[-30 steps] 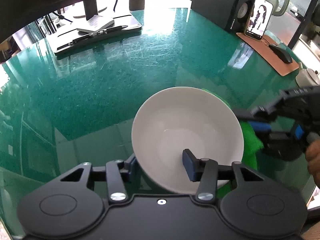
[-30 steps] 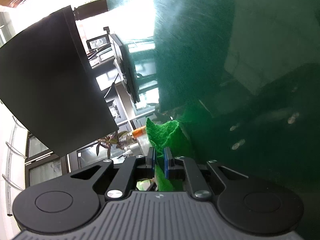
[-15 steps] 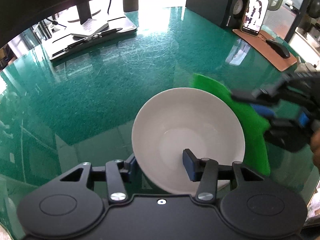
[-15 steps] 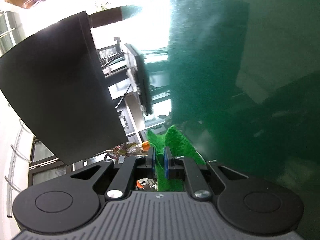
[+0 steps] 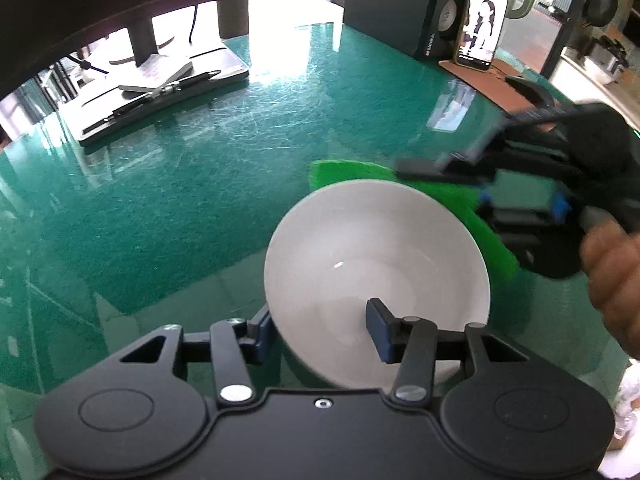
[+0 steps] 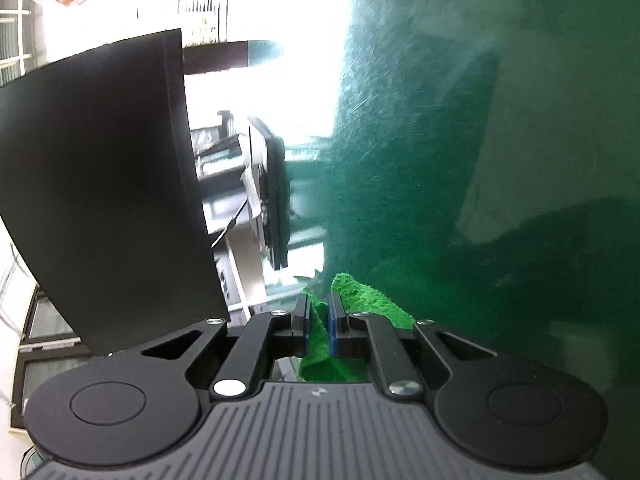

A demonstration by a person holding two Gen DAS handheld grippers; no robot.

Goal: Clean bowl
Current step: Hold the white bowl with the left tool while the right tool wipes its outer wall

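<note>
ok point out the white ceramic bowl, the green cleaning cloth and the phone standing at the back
white ceramic bowl (image 5: pixel 360 248): left wrist view, on its inner wall.
green cleaning cloth (image 5: pixel 344 170): left wrist view, on the flat part beyond the bowl's rim.
phone with lit screen (image 5: pixel 482 30): left wrist view, on the screen.

Place: office or home desk
Evidence: green glass desk (image 5: pixel 224 168); monitor (image 6: pixel 96 200); speaker (image 5: pixel 404 4); phone (image 5: pixel 480 28); mouse (image 5: pixel 528 88); notebook (image 5: pixel 160 76)

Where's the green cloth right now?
The green cloth is clamped in the right tool. In the left wrist view it hangs just past the far right rim of the white bowl, which the left tool grips.
</note>
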